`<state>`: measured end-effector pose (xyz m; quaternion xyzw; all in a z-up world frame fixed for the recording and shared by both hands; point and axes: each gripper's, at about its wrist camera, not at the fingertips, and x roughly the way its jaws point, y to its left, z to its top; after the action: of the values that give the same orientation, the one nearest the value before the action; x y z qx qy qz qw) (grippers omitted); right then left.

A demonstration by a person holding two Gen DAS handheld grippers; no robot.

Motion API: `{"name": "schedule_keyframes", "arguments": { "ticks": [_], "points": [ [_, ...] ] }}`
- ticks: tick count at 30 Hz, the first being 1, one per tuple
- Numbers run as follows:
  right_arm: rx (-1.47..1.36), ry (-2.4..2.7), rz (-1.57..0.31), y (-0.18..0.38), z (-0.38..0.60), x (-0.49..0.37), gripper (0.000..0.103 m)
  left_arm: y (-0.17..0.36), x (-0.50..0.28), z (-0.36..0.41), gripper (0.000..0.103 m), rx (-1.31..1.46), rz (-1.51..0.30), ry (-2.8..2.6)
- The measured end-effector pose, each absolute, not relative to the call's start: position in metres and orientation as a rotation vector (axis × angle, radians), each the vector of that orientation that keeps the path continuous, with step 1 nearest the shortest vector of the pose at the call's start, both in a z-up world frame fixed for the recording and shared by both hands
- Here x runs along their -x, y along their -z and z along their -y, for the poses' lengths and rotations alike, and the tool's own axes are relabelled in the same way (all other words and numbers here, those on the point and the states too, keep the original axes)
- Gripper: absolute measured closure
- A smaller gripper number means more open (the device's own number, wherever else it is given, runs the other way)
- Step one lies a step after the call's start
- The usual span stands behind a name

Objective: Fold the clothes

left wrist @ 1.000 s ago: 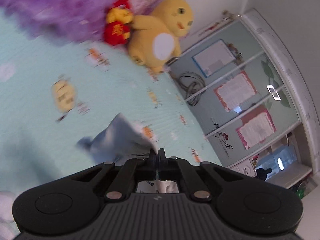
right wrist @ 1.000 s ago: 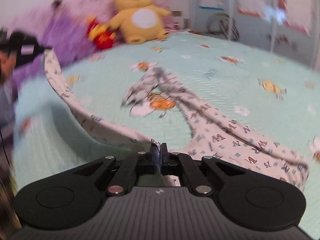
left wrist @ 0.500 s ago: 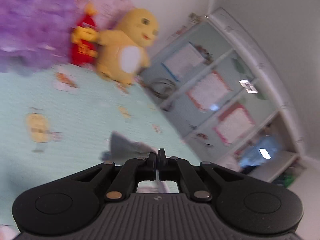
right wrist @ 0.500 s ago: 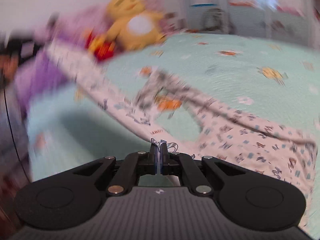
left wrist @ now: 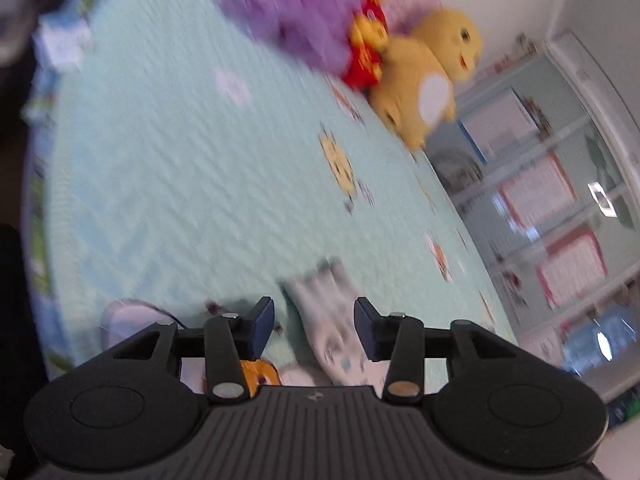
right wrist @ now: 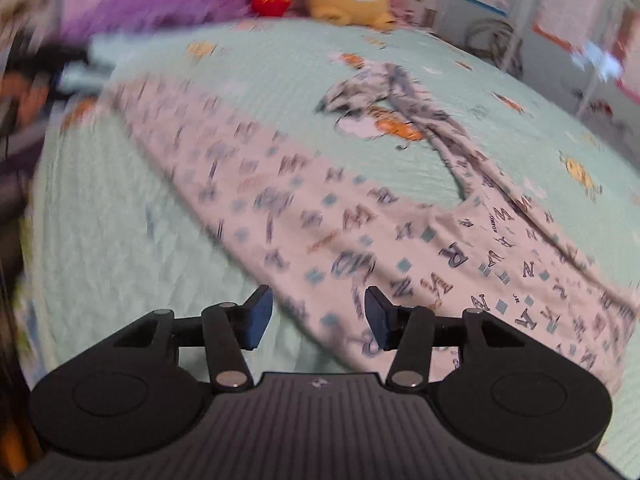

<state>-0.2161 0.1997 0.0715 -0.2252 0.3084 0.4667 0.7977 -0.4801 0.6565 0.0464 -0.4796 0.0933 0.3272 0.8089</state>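
Mint-green quilted bedspread (right wrist: 140, 240) with small cartoon prints fills both views. Over it, the right gripper (right wrist: 316, 316) has its blue-padded jaws apart and opening; the white letter-printed cotton garment (right wrist: 352, 224) lies flat between them, no pad pressing it. That garment stretches across the bed, one leg running away to a crumpled end. The left gripper (left wrist: 314, 328) is likewise parted and opening, a strip of the same cloth lying loose between its pads. Beyond, a yellow plush toy (left wrist: 424, 84) sits beside a red plush toy (left wrist: 366, 60) and a purple fluffy blanket (left wrist: 292, 4).
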Motion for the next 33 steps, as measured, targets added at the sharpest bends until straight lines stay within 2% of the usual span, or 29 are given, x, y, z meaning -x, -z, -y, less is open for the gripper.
{"name": "schedule_keyframes", "arguments": {
  "ticks": [6,8,10,14,15,16,17,21,22,23,24,25,26,27,28,29,31,33],
  "points": [
    [0.135,-1.051,-0.746,-0.074,-0.238,0.176,0.055,-0.075,0.460,-0.626,0.058,0.951,-0.171,-0.568],
    [0.043,-1.081,-0.790,-0.067,-0.257,0.161,0.064,-0.082,0.431,-0.617,0.055,0.894,-0.236,-0.432],
    [-0.066,-1.114,-0.849,-0.059,-0.276,0.145,0.070,-0.078,0.391,-0.617,0.047,0.883,-0.345,-0.285],
    [-0.203,-1.134,-0.988,-0.030,-0.313,0.113,0.075,-0.034,0.323,-0.641,0.050,0.858,-0.574,-0.312],
    [-0.201,-1.107,-1.029,-0.015,-0.319,0.104,0.075,-0.026,0.319,-0.650,0.080,0.869,-0.578,-0.363],
    [-0.198,-1.078,-1.070,-0.001,-0.325,0.094,0.099,-0.018,0.317,-0.659,0.098,0.883,-0.576,-0.417],
    [-0.218,-1.042,-1.051,0.006,-0.325,0.087,0.103,-0.017,0.318,-0.666,0.098,0.913,-0.553,-0.430],
    [-0.355,-0.986,-1.020,0.011,-0.316,0.077,0.103,-0.024,0.322,-0.668,0.099,0.923,-0.497,-0.478],
    [-0.354,-0.990,-1.001,0.007,-0.314,0.082,0.101,-0.029,0.324,-0.664,0.098,0.920,-0.486,-0.485],
    [-0.361,-1.010,-0.979,0.001,-0.310,0.089,0.097,-0.036,0.328,-0.656,0.092,0.905,-0.463,-0.479],
    [-0.381,-1.044,-0.971,-0.002,-0.305,0.093,0.097,-0.042,0.329,-0.648,0.083,0.878,-0.441,-0.456],
    [-0.401,-1.078,-0.962,-0.005,-0.301,0.098,0.097,-0.047,0.329,-0.640,0.068,0.850,-0.419,-0.431],
    [-0.395,-1.090,-0.967,-0.005,-0.297,0.098,0.092,-0.043,0.322,-0.636,0.058,0.836,-0.460,-0.425],
    [-0.350,-1.073,-0.975,-0.003,-0.297,0.101,0.088,-0.037,0.314,-0.632,0.041,0.823,-0.509,-0.422],
    [-0.323,-1.048,-0.977,0.000,-0.295,0.100,0.093,-0.032,0.306,-0.628,0.044,0.809,-0.557,-0.418],
    [-0.296,-1.022,-0.980,0.002,-0.294,0.099,0.103,-0.032,0.302,-0.624,0.045,0.773,-0.553,-0.442],
    [-0.302,-0.983,-0.982,0.002,-0.286,0.096,0.102,-0.040,0.295,-0.623,0.044,0.809,-0.560,-0.461],
    [-0.350,-0.960,-0.949,-0.006,-0.270,0.098,0.094,-0.046,0.293,-0.617,0.045,0.871,-0.548,-0.436]
  ]
}}
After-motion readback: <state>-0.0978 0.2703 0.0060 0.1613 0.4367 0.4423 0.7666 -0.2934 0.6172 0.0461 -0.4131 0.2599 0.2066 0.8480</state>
